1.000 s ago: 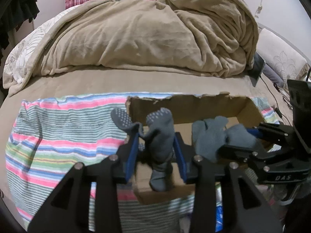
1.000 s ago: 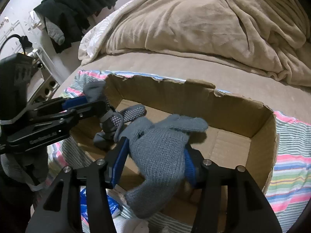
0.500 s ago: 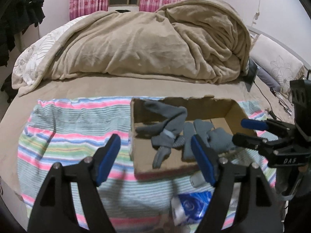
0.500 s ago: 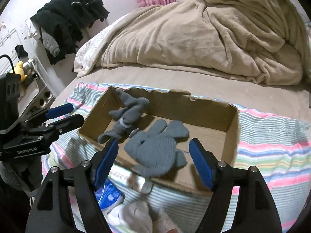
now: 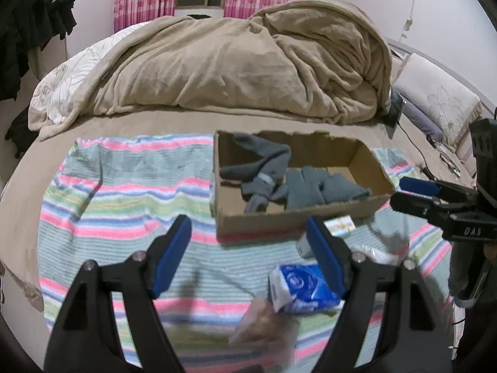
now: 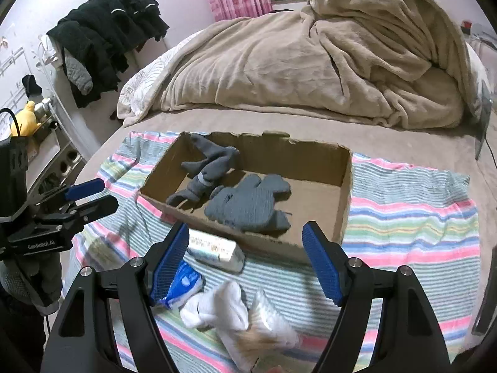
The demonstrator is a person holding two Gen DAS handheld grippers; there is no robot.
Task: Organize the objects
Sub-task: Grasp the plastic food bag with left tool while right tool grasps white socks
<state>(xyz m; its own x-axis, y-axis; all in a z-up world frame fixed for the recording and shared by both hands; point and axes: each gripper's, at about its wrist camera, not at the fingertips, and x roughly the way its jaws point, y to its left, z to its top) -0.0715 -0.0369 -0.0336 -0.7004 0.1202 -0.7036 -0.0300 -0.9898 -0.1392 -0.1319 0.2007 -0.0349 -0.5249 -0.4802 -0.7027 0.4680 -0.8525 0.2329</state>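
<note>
A shallow cardboard box (image 5: pixel 298 220) (image 6: pixel 344 186) lies on a striped cloth on the bed. In it lie grey socks (image 5: pixel 264 168) (image 6: pixel 208 171) at the left and a grey knit glove (image 5: pixel 320 189) (image 6: pixel 248 202) beside them. My left gripper (image 5: pixel 248 258) is open and empty, in front of the box. My right gripper (image 6: pixel 245 264) is open and empty, also drawn back from the box. In front of the box lie a blue packet (image 5: pixel 301 286) (image 6: pixel 183 283), a small white box (image 6: pixel 217 248), white socks (image 6: pixel 217 307) and a clear bag (image 6: pixel 264 326).
The striped cloth (image 5: pixel 124 192) (image 6: pixel 413 217) covers the near part of the bed. A heaped beige blanket (image 5: pixel 242 68) (image 6: pixel 310 62) lies behind the box. Dark clothes (image 6: pixel 105 31) hang at the left. A pillow (image 5: pixel 435 105) and cables lie at the right.
Both grippers have opened, dropping the socks and the glove into the box, and have pulled back and up from it. Loose items in front of the box have come into view.
</note>
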